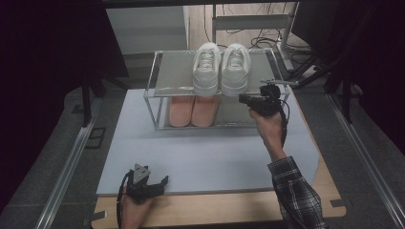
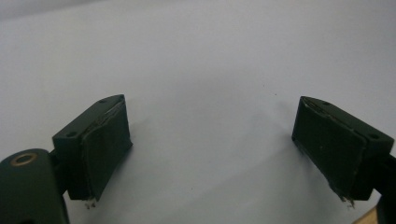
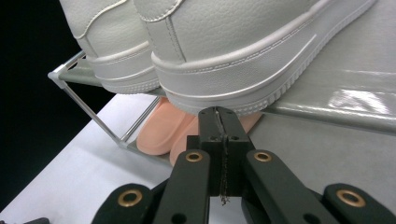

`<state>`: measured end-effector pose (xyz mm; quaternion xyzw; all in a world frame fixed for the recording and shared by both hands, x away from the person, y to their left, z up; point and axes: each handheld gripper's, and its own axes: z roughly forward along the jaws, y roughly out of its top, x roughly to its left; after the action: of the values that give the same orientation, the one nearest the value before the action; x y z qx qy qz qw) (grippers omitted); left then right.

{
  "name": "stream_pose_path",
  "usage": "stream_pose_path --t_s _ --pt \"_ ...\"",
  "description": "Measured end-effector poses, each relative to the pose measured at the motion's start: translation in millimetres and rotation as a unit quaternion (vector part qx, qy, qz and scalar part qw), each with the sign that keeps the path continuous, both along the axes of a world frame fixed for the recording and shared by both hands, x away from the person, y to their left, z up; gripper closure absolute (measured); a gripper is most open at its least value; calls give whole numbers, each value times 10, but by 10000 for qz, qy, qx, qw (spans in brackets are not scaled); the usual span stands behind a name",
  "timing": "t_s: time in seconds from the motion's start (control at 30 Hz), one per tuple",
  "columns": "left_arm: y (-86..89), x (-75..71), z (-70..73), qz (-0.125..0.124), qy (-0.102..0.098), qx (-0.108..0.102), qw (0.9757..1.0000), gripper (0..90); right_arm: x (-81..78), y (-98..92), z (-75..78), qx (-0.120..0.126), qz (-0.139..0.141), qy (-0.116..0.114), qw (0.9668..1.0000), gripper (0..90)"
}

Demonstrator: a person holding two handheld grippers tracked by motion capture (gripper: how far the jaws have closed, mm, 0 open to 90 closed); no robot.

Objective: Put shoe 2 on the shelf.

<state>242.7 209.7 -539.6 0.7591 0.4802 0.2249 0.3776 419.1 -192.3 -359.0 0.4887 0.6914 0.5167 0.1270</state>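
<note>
Two white sneakers (image 1: 220, 67) stand side by side, heels toward me, on the top shelf of a clear shoe rack (image 1: 168, 76). A peach-coloured pair of shoes (image 1: 193, 111) sits on the shelf below. My right gripper (image 1: 242, 98) is held up at the rack's front, just right of the sneakers' heels. In the right gripper view its jaws are shut pad to pad with nothing between them, and the right gripper (image 3: 219, 115) has its tip just under the heel of the nearer white sneaker (image 3: 243, 42). My left gripper (image 1: 161, 183) rests low on the white board, and in its own view the left gripper (image 2: 210, 140) is open and empty.
The rack stands at the far side of a white board (image 1: 191, 157) that lies on a wooden table (image 1: 215, 210). Metal rails (image 1: 67, 167) run along the floor on both sides. Cables and a desk frame (image 1: 253, 21) lie behind the rack.
</note>
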Motion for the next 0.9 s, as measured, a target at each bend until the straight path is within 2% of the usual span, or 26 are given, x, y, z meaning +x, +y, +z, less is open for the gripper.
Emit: stream_pose_path --t_s 0.2,0.4,0.53,0.7,0.9 --pt "0 0 0 1 0 -3 10000 113 3 77 -7 43 32 13 10000 895" --pt "0 0 0 1 1 -2 10000 113 7 65 -14 71 53 18 10000 894" --pt "0 0 0 0 1 -2 10000 113 -3 64 -22 175 172 56 9997 888" --pt "0 0 0 0 0 -2 10000 114 -44 82 13 149 248 12 9996 857" --pt "-1 0 -1 2 -2 -10 10000 114 -95 65 30 -20 309 -43 9995 801"
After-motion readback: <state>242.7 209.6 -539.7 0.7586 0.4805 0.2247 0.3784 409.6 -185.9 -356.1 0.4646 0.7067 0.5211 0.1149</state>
